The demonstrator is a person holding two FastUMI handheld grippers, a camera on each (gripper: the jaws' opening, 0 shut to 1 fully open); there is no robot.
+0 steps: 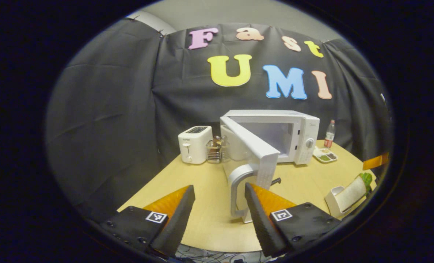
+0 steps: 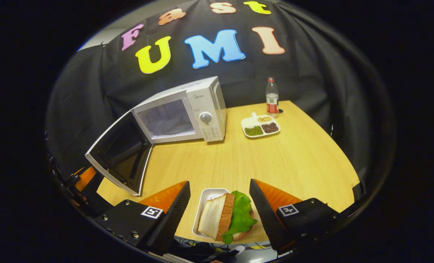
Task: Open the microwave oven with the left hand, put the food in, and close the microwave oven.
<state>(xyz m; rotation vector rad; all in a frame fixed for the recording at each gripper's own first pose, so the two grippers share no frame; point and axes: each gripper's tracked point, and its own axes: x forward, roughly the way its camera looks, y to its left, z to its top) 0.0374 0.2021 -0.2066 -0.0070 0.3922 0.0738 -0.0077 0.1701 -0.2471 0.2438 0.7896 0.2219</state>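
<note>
Fingers of the left gripper stand apart, with the grey handle of the microwave door just beyond the gap between them and nothing pressed between the pads. The door hangs swung out toward the table's near edge, and the cavity of the microwave oven gapes open behind it. Left of the oven, close by, stand a wire rack and a white toaster.

The right gripper is likewise spread wide, poised over a white tray at the near edge of the table; on the tray lies a sandwich of bread with a green lettuce leaf. Whether the fingers touch the tray cannot be told. Between the tray and the oven's mouth runs a broad stretch of bare wood. To the right of the oven, near the far edge, sits a divided dish with green, brown and pale contents, one kind per section, and a bottle stands upright just behind it.
</note>
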